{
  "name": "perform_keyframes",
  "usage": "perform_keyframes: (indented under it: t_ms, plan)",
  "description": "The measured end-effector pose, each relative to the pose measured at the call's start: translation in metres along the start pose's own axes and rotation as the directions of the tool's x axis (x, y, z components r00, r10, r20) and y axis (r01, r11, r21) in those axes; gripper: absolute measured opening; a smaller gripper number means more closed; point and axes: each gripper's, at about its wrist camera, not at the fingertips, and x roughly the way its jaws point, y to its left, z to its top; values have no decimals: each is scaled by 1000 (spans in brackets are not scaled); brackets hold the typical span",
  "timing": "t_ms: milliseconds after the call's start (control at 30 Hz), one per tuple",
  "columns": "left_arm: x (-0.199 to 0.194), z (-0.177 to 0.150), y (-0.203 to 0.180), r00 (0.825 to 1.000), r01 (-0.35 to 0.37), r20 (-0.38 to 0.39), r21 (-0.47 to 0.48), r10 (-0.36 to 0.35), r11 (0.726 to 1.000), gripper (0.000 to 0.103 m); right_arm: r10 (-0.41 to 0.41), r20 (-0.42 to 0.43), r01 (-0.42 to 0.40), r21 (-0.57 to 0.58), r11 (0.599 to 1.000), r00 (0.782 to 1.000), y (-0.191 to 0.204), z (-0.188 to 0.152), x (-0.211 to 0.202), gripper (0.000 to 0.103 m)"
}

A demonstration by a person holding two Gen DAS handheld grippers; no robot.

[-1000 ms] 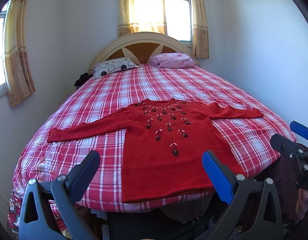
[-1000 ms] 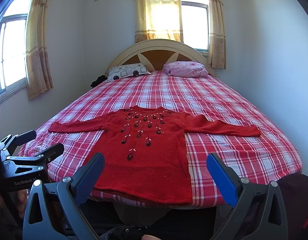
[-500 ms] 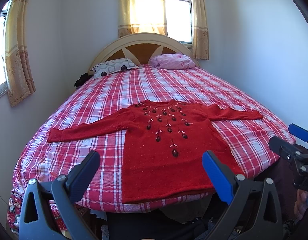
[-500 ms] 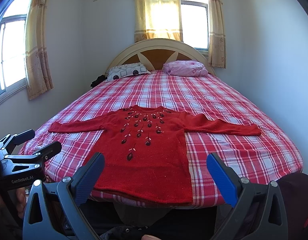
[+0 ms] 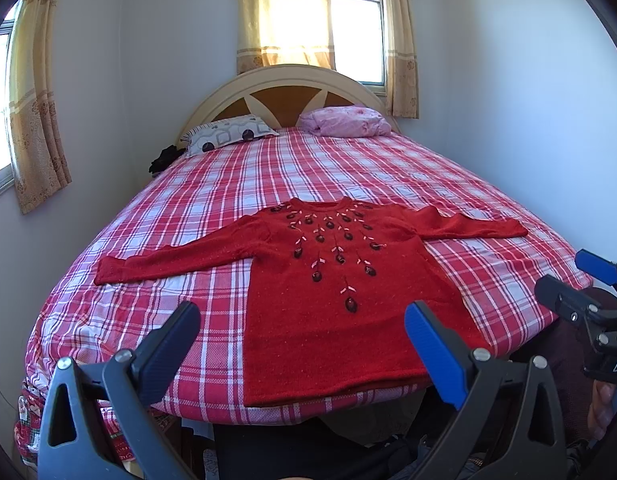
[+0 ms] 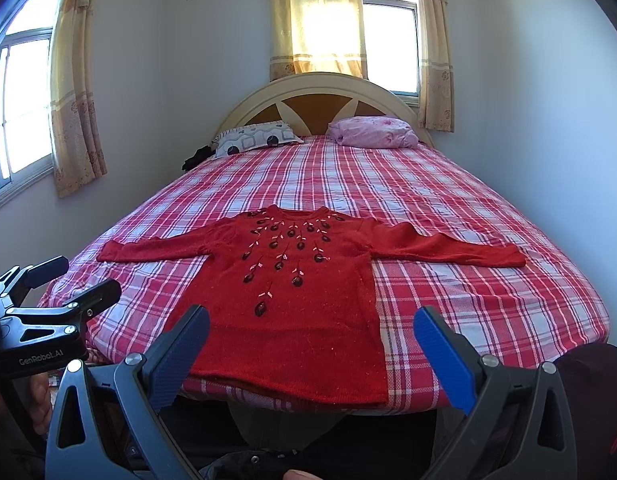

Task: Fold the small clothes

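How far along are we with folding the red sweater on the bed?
Done: the red embroidered knit sweater lies flat, face up, sleeves spread, on the red plaid bedspread. In hand: nothing; the left gripper and right gripper hover open at the foot. Left: every fold.

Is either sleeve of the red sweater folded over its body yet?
No. Both sleeves of the red sweater lie stretched outward on the bed.

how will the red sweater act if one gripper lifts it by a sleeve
The red sweater looks like soft knit lying flat, so it would probably droop and drag. Its sewn-on beads may snag. The checked bedspread might cling and bunch.
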Motion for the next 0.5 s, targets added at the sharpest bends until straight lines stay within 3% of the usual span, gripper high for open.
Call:
perform_keyframes:
  t_ms: [500]
  plan:
    - [0,0,0,1000,0,-1,-1,0,1000,103,4,-6,-4,-3,1000,1000,2,-1,1,102]
